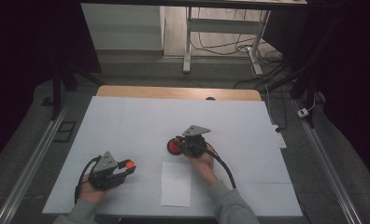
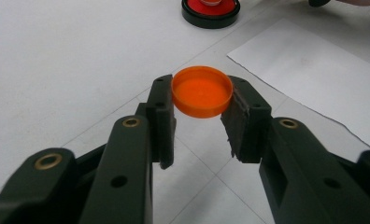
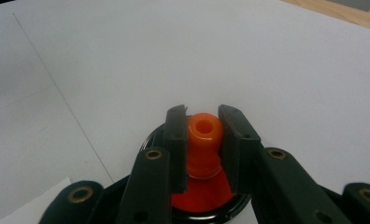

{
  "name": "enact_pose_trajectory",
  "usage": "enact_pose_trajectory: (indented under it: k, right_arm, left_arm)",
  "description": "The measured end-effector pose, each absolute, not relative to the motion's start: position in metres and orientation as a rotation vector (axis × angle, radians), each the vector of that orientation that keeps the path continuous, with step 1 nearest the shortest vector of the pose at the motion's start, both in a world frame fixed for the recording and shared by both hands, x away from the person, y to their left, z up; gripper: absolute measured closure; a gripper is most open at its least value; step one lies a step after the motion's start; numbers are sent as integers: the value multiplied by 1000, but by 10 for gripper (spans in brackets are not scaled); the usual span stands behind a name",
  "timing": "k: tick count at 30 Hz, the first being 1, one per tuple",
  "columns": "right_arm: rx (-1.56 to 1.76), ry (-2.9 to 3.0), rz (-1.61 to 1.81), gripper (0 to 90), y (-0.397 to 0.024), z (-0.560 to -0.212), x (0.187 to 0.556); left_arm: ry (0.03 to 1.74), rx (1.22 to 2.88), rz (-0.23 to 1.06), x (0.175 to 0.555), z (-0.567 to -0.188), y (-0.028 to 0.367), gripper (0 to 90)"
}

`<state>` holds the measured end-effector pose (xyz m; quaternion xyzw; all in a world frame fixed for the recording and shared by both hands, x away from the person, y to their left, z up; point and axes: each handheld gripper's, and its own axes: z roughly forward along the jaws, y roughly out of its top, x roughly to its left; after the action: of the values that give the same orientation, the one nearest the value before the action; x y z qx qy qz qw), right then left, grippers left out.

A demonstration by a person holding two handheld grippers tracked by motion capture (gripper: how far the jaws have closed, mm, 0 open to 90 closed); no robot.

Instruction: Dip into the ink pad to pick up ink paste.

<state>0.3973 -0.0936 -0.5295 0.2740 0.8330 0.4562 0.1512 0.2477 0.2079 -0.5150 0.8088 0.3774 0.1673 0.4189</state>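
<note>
My left gripper is shut on a round orange cap, held hollow side up just above the white table cover, left of a paper sheet. My right gripper is shut on the orange neck of a red bottle-like piece that rests on a black-rimmed red disc. That disc also shows at the top of the left gripper view. The neck's round opening faces the camera in the right gripper view.
A white paper sheet lies on the white table cover between the two hands, near the front edge. The wooden table edge runs along the back. Desk legs and cables stand on the floor beyond.
</note>
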Motion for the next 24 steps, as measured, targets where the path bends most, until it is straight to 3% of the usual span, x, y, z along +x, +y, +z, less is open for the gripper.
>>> enact_pose_trajectory:
  k: [24]
  right_arm:
    - [807, 2361, 1325, 730, -94, -532, 394]
  left_arm:
    - [949, 2020, 432, 247, -514, 209, 647]
